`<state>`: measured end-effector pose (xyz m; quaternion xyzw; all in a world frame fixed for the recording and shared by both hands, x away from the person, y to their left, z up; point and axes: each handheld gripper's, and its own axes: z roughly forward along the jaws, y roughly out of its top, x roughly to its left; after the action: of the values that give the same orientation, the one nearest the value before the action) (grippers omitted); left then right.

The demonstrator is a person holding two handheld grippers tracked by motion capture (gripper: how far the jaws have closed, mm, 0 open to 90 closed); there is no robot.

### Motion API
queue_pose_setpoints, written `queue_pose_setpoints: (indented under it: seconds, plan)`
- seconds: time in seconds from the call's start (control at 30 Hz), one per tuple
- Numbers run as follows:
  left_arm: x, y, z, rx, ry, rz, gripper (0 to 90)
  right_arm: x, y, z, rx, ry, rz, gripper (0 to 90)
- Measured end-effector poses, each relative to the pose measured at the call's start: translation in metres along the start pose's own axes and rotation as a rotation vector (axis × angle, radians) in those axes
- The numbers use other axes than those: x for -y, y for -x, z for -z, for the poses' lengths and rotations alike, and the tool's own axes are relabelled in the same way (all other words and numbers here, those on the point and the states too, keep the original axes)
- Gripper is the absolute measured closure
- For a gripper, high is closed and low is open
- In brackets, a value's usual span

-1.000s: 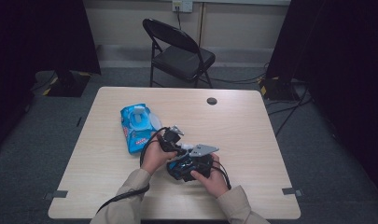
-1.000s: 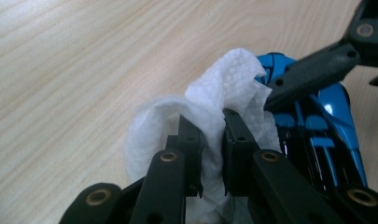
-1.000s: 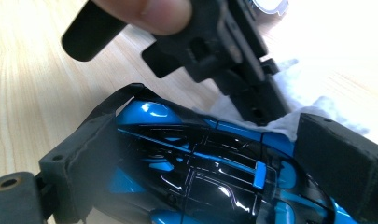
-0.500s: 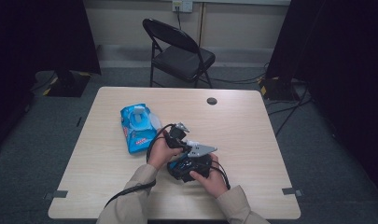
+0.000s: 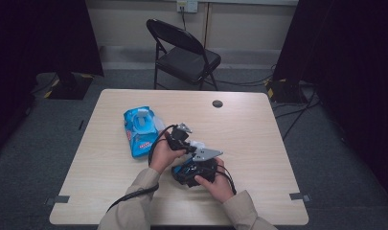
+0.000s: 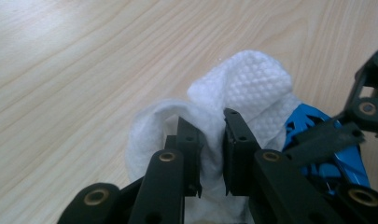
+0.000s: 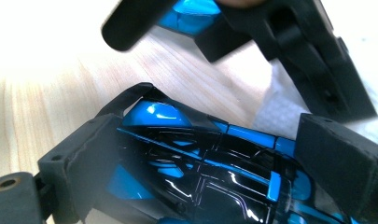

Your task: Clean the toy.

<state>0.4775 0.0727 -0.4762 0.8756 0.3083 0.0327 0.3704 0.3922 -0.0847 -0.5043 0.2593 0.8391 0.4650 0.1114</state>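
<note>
My left gripper (image 6: 210,140) pinches a white wipe (image 6: 252,88), its lower folds hidden behind the jaws. My right gripper (image 7: 214,154) clamps a blue toy car (image 7: 200,163), cut off below. Both sit at the near middle of the pale wooden table (image 5: 249,120); a folding chair (image 5: 182,52) stands beyond in a dim room.

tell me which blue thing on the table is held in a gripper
The blue toy car, clamped between the right gripper jaws; the blue wipes pack lies untouched.
</note>
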Motion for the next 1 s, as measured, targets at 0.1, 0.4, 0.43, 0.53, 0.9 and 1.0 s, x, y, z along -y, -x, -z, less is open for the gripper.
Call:
queue_pose_setpoints:
  seconds: [0.1, 0.4, 0.43, 0.53, 0.9, 1.0]
  plan:
    - [0.002, 0.0, 0.011, -0.012, 0.021, 0.01, 79.2, 0.0, 0.0, 0.0, -0.002, -0.001, -0.001, 6.5]
    - [0.01, 0.002, 0.045, -0.027, 0.047, 0.003, 78.1, -0.001, -0.001, 0.002, -0.014, 0.0, 0.009, 10.5]
    - [0.011, 0.003, 0.048, -0.025, 0.053, 0.012, 78.1, -0.003, -0.001, 0.004, -0.027, -0.002, 0.012, 12.4]
    - [0.014, 0.004, 0.056, -0.031, 0.057, 0.008, 77.9, -0.006, -0.003, 0.01, -0.05, -0.001, 0.024, 13.6]
    - [0.011, 0.024, 0.063, 0.021, 0.074, -0.036, 77.8, -0.007, -0.001, 0.043, -0.058, -0.006, 0.056, 13.7]
    - [0.007, 0.031, 0.062, 0.039, 0.076, -0.062, 77.8, -0.001, 0.005, 0.056, -0.029, 0.001, 0.038, 13.8]
